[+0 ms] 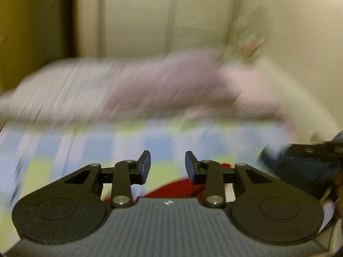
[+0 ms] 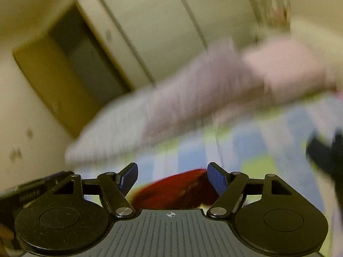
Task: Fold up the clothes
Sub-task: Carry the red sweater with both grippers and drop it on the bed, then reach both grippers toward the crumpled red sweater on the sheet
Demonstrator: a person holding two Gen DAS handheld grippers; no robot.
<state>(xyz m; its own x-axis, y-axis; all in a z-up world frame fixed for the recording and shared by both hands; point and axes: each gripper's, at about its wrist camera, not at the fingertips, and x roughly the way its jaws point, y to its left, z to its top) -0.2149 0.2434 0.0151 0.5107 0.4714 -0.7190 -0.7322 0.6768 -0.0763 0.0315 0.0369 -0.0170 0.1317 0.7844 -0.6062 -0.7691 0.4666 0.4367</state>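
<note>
Both views are smeared by motion. A red garment (image 1: 178, 189) lies on the checked bedsheet (image 1: 103, 143), just under and behind my left gripper (image 1: 167, 165), which is open with nothing between its blue pads. In the right wrist view the same red garment (image 2: 171, 190) sits low between the fingers of my right gripper (image 2: 172, 176), also open; its right pad seems close to the cloth's edge, contact unclear. The other gripper's dark body (image 1: 308, 165) shows at the right edge of the left view.
A pile of pale pink and lilac bedding or pillows (image 1: 160, 85) runs across the far side of the bed. Beyond it stand a cream wardrobe (image 1: 167, 15) and a dark doorway (image 2: 85, 60). A dark object (image 2: 325, 154) is at the right edge.
</note>
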